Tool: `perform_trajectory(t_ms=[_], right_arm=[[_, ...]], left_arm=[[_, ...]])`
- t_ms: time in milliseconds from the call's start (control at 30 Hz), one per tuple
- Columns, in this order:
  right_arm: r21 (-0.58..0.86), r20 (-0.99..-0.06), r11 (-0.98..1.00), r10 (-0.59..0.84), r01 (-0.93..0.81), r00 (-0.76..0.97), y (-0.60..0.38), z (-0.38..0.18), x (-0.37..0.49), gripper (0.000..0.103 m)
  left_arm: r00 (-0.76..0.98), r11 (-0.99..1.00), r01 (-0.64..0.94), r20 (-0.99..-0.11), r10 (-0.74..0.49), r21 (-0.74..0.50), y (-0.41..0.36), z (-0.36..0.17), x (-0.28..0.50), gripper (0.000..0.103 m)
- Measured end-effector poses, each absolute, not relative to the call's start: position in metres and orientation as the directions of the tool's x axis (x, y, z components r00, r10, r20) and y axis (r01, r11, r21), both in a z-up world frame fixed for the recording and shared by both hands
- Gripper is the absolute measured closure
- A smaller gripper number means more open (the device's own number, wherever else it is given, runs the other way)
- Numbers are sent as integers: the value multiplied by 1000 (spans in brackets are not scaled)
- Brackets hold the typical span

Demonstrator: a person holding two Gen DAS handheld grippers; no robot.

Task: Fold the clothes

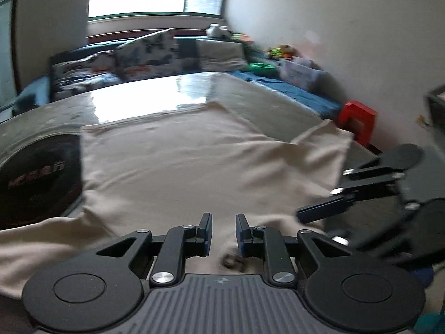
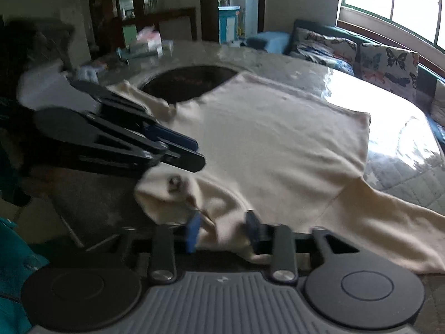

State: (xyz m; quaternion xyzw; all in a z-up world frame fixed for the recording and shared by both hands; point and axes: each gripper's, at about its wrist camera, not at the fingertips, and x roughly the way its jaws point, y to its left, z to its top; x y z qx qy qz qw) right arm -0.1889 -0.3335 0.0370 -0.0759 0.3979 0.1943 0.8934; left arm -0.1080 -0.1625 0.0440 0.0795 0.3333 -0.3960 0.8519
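A cream long-sleeved top (image 1: pixel 178 161) lies spread flat on the stone table (image 1: pixel 239 89); it also shows in the right wrist view (image 2: pixel 272 144). Its collar with a small dark button (image 2: pixel 174 184) is at the near edge. My left gripper (image 1: pixel 224 231) is open over the collar area, cloth showing between its fingers. My right gripper (image 2: pixel 222 229) is open, jaws astride the near cloth edge. The right gripper also appears at the right of the left view (image 1: pixel 328 206), and the left gripper at the left of the right view (image 2: pixel 192 153).
A round black inset (image 2: pixel 192 82) is set in the table, partly under the top. A sofa with butterfly cushions (image 2: pixel 386 61) runs under the window. A red stool (image 1: pixel 358 117) stands by the wall. Boxes and clutter (image 2: pixel 144 44) sit on the table's far side.
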Motion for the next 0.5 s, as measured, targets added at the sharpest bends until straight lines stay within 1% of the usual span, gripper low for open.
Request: perform_trajectory(t_ms=[33, 67, 200, 267, 300, 333, 367, 500], right_arm=[[15, -743, 915, 279, -402, 608, -334, 35, -189, 86], [11, -746, 918, 272, -397, 608, -334, 34, -189, 90], [35, -724, 925, 284, -377, 629, -338, 39, -192, 98], [58, -712, 929, 296, -367, 637, -343, 43, -194, 99], [70, -705, 930, 302, -361, 641, -345, 46, -194, 99], [68, -704, 930, 302, -362, 643, -346, 47, -195, 99], [67, -703, 930, 301, -362, 644, -346, 47, -196, 99], [76, -743, 921, 308, -382, 594, -345, 35, -196, 99]], left_arm=[[446, 654, 745, -629, -637, -134, -163, 44, -112, 75], [436, 637, 761, -629, -643, -124, -165, 44, -115, 73], [423, 603, 794, -646, -636, -75, -171, 38, -124, 73], [423, 602, 796, -651, -630, -65, -172, 35, -124, 78], [424, 602, 796, -653, -628, -62, -171, 34, -123, 83], [424, 602, 796, -655, -626, -60, -171, 34, -123, 92], [421, 600, 797, -653, -629, -64, -170, 34, -123, 96], [401, 573, 816, -644, -651, -72, -166, 38, -126, 98]])
